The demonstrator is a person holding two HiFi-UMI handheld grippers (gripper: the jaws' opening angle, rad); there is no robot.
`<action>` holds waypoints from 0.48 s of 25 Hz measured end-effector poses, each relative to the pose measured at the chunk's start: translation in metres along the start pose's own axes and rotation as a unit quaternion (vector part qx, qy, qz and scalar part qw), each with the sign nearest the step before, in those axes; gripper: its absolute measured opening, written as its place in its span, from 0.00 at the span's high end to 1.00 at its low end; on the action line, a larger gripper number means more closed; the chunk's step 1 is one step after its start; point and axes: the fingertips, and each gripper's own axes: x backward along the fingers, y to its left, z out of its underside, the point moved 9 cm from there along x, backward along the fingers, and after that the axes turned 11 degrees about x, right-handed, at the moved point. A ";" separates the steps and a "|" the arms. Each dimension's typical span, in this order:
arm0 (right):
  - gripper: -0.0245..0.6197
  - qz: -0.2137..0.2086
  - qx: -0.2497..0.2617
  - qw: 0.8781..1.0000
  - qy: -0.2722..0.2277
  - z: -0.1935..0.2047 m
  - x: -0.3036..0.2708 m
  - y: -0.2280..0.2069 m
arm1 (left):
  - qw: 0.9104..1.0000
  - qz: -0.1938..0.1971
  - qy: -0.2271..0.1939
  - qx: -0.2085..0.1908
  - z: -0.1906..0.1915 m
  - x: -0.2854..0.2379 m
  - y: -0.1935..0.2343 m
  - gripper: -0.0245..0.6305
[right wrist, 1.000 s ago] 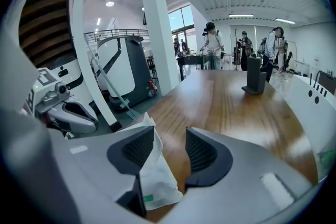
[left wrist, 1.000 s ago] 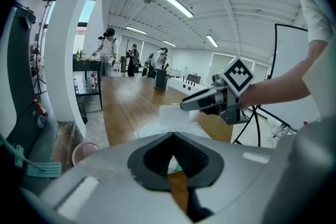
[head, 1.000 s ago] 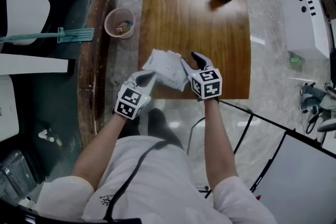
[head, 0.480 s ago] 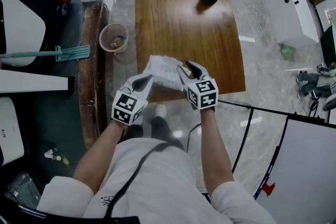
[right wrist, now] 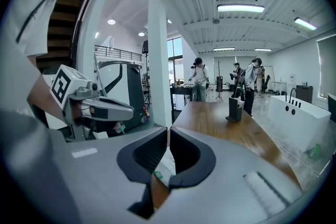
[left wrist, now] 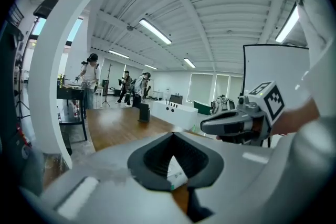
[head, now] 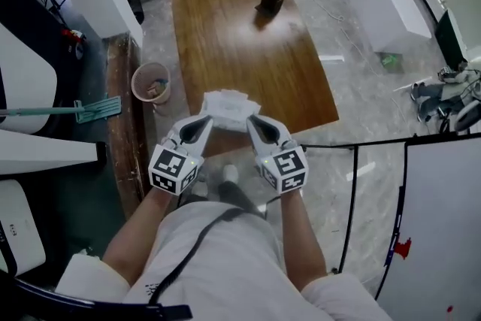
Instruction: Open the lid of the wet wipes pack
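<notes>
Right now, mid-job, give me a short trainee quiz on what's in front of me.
1. True or false: the wipes pack lies alone on the table.
2. In the head view, what stands on the floor left of the table? A a bin, B a chair, C a ladder.
3. What do the left tool and right tool grip?
Key: 1 false. 2 A. 3 The wipes pack; the right tool's jaws have just been closing, with its edge between them.
</notes>
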 end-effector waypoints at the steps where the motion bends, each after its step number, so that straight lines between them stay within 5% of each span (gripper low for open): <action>1: 0.93 0.006 -0.003 1.000 -0.010 -0.004 0.007 0.005 | 1.000 0.006 -0.006 -0.004 -0.004 0.003 -0.003 0.96; 12: 0.95 0.082 -0.048 0.992 -0.086 -0.032 0.072 0.044 | 0.997 0.045 -0.055 -0.023 -0.038 0.048 -0.023 0.96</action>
